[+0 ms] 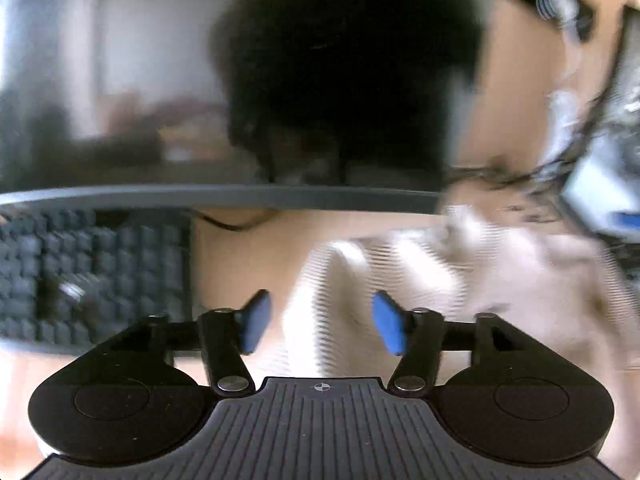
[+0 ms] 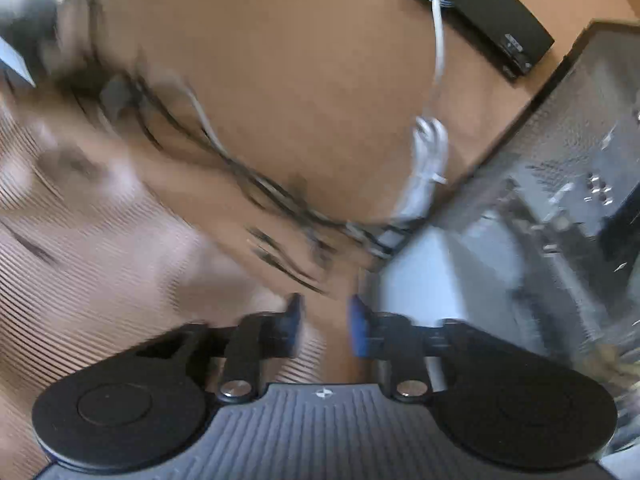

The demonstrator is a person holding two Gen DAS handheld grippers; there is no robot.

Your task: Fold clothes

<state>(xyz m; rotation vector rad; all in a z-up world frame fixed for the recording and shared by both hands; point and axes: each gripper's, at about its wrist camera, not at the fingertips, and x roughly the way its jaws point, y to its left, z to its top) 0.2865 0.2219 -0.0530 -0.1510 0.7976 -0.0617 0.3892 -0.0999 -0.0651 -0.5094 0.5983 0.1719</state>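
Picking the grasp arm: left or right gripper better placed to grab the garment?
Left, probably. The left gripper is open with the striped beige garment directly between its fingers; the right gripper faces bare desk and cables.

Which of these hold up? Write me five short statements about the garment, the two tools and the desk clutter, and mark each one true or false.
1. The left tool is open, with nothing between its blue pads. True.
2. The garment is solid black. False: it is pale beige with fine ribbed stripes.
3. A dark keyboard lies to the left of the garment in the left wrist view. True.
4. The right tool is clamped on a fold of the garment. False: its jaws stand apart with nothing held; the cloth lies off to its left.
5. A white cable runs across the brown desk from a black device. True.
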